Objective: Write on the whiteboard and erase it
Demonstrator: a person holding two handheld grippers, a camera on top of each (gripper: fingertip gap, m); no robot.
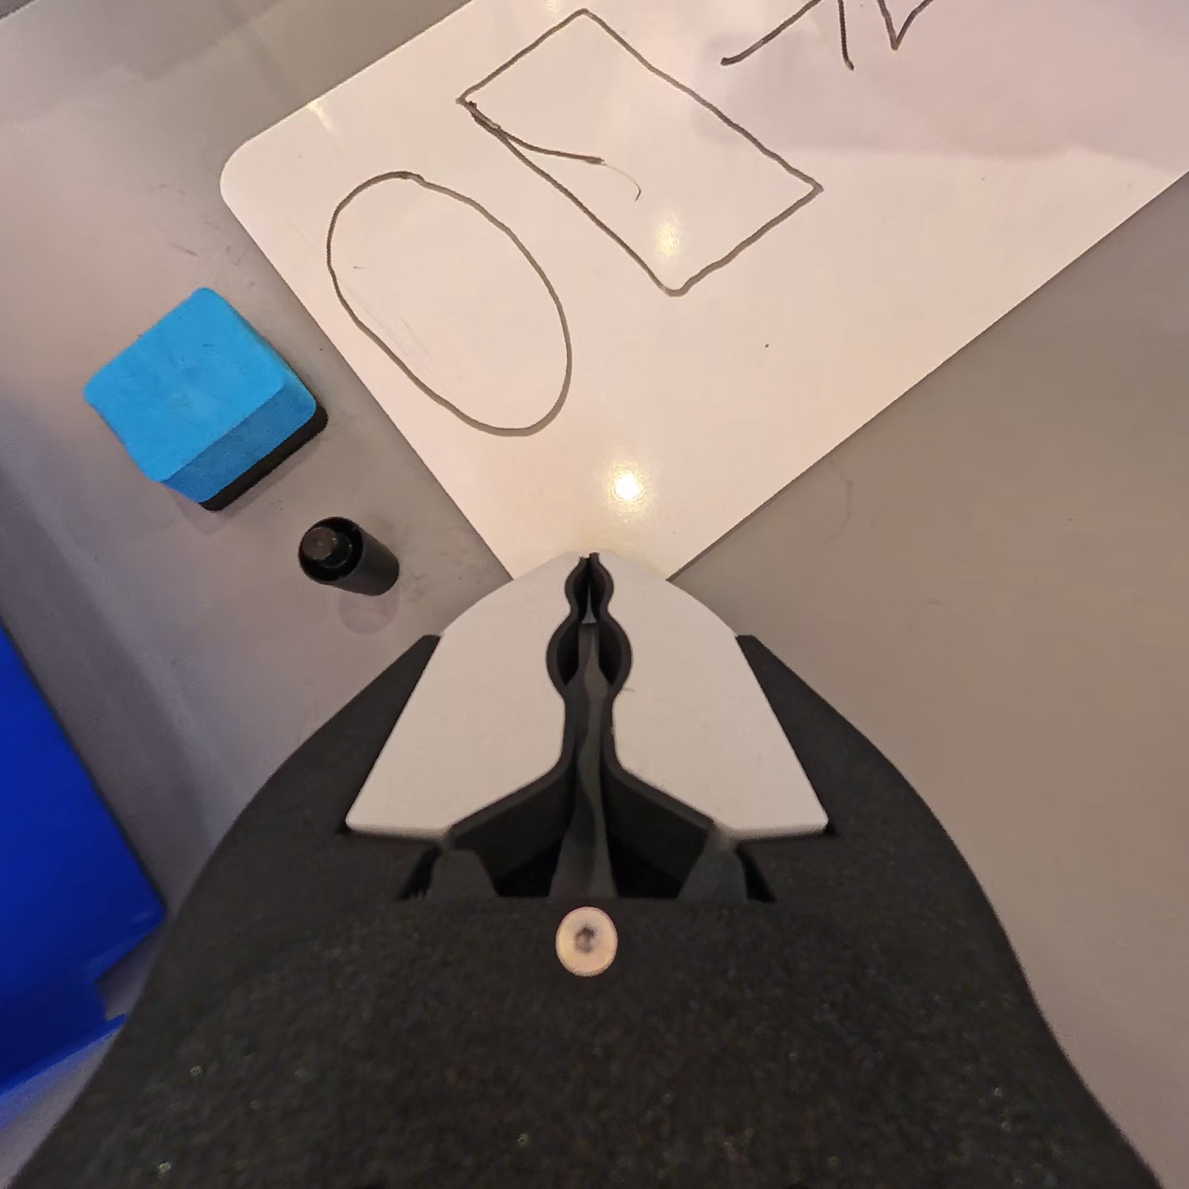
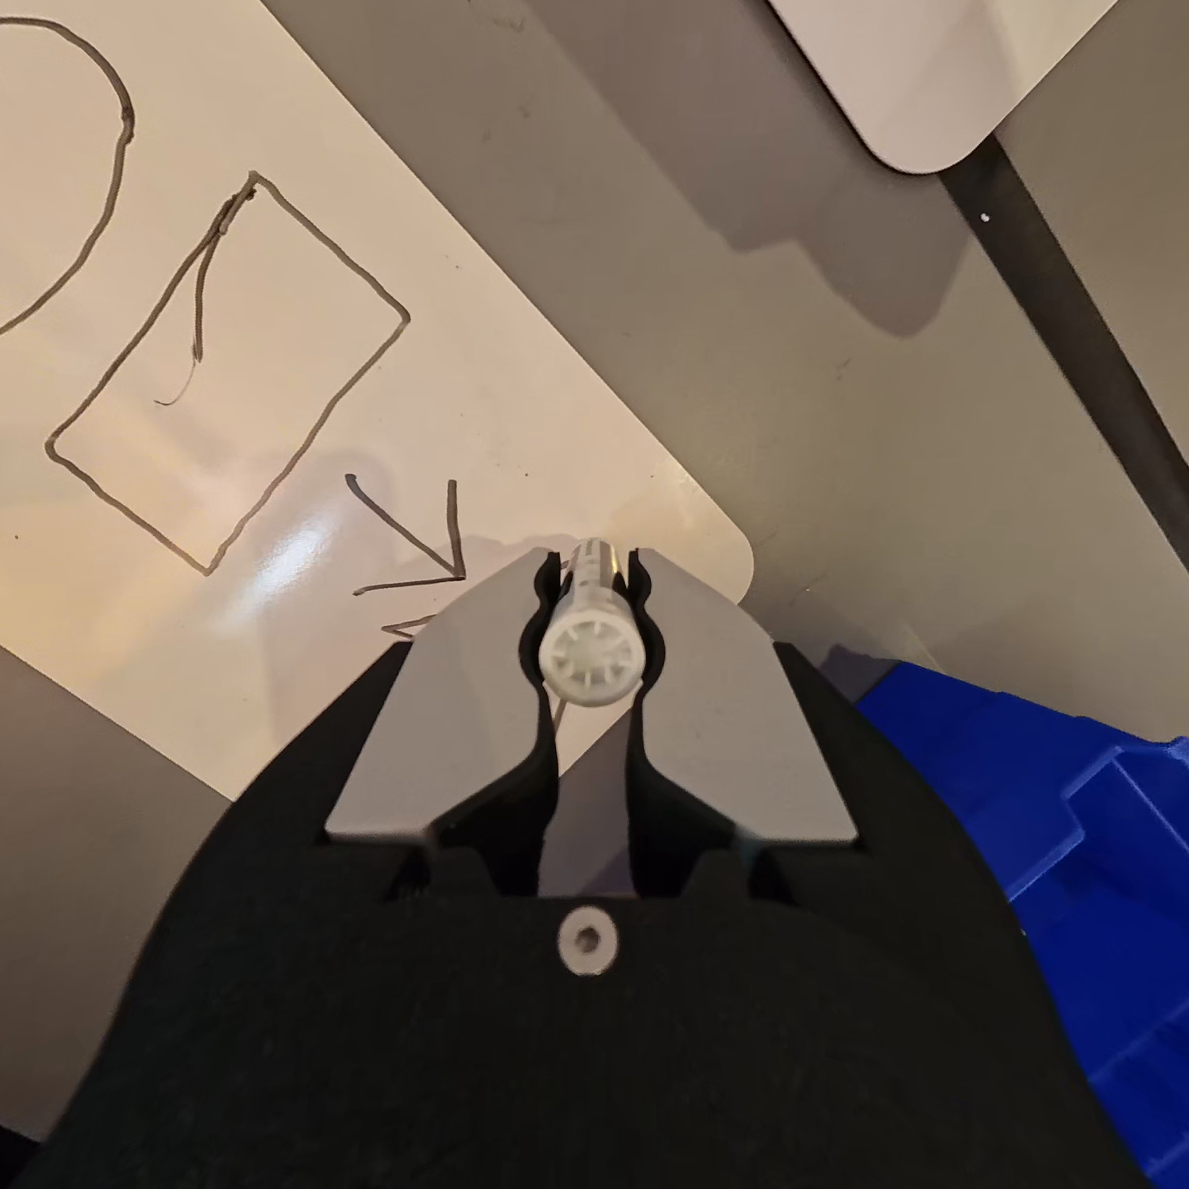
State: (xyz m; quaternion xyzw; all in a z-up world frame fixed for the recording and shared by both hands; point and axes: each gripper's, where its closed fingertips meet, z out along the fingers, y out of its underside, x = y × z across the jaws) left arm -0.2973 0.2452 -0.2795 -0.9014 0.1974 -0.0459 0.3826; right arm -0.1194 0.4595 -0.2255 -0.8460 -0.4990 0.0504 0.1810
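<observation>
A white whiteboard (image 1: pixel 643 360) lies flat on a grey table, with a drawn oval (image 1: pixel 450 302), a rectangle (image 1: pixel 643 154) and other strokes at its far end. A blue eraser (image 1: pixel 199 392) with a black base sits left of the board, and a black marker cap (image 1: pixel 347 556) lies below it. My left gripper (image 1: pixel 592 558) is shut and empty over the board's near corner. My right gripper (image 2: pixel 592 560) is shut on a white marker (image 2: pixel 592 643), pointed down at the board (image 2: pixel 257 450) near an arrow-like mark (image 2: pixel 418 540). The marker's tip is hidden.
A blue bin shows at the left edge in the left wrist view (image 1: pixel 51 836) and at the right in the right wrist view (image 2: pixel 1061 868). A second white board (image 2: pixel 933 77) lies at the far right on the grey table (image 2: pixel 772 386), beside a dark seam (image 2: pixel 1061 322).
</observation>
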